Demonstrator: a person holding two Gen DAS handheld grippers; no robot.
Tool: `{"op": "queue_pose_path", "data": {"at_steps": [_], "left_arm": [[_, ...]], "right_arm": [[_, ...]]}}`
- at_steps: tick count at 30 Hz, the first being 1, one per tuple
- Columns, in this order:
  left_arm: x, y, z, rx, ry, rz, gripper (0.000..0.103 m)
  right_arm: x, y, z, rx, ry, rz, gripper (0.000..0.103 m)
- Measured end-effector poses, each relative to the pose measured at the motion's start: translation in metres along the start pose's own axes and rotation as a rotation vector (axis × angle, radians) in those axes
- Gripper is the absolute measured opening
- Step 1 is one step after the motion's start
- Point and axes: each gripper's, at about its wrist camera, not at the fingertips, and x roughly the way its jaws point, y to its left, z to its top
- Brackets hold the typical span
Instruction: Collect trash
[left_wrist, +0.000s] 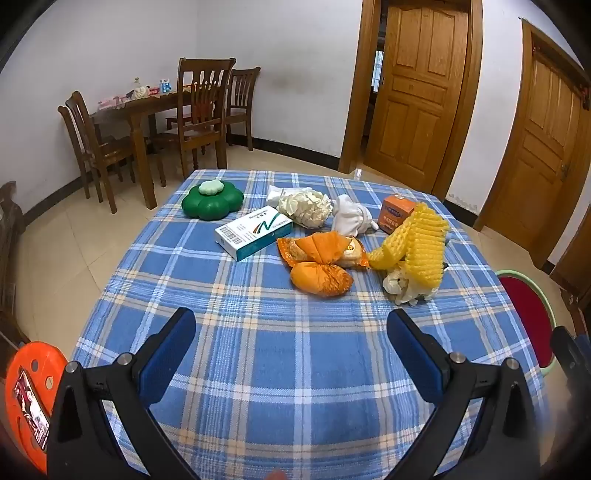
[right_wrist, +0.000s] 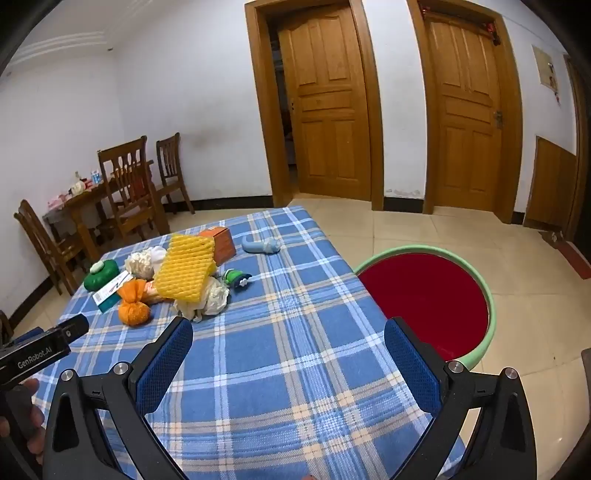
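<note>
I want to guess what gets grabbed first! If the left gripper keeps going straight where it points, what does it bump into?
Probably bare tablecloth first, since the open left gripper tilts downward. Sliding along the cloth, the orange wrapper looks nearest, though depth is unclear.

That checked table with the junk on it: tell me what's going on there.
A person holds two grippers over the blue plaid tablecloth. The left gripper and right gripper are both open and empty. The trash lies untouched: orange wrappers, yellow foam netting, a white-and-teal carton, crumpled paper. A green-rimmed red basin waits beside the table.
</note>
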Motion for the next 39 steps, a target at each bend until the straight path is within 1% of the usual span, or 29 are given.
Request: {"op": "queue_pose_path", "data": {"at_steps": [5, 15, 19, 39], "left_arm": [[0.0, 0.0, 0.0, -0.008, -0.007, -0.01, 0.102], [-0.011, 0.007, 0.013, -0.016, -0.003, -0.012, 0.102], [-0.011, 0.008, 0.007, -0.018, -0.011, -0.015, 0.102], [-0.012, 0.009, 0.006, -0.023, -0.013, -0.017, 0.102]], "right_arm": [[-0.001, 0.001, 0.0, -0.006, 0.006, -0.005, 0.103], [-0.001, 0.001, 0.0, -0.005, 0.012, -0.004, 0.103], [-0.001, 0.001, 0.0, -0.004, 0.015, -0.004, 0.103], [0.0, 0.0, -0.003, 0.002, 0.024, -0.003, 0.103]]}}
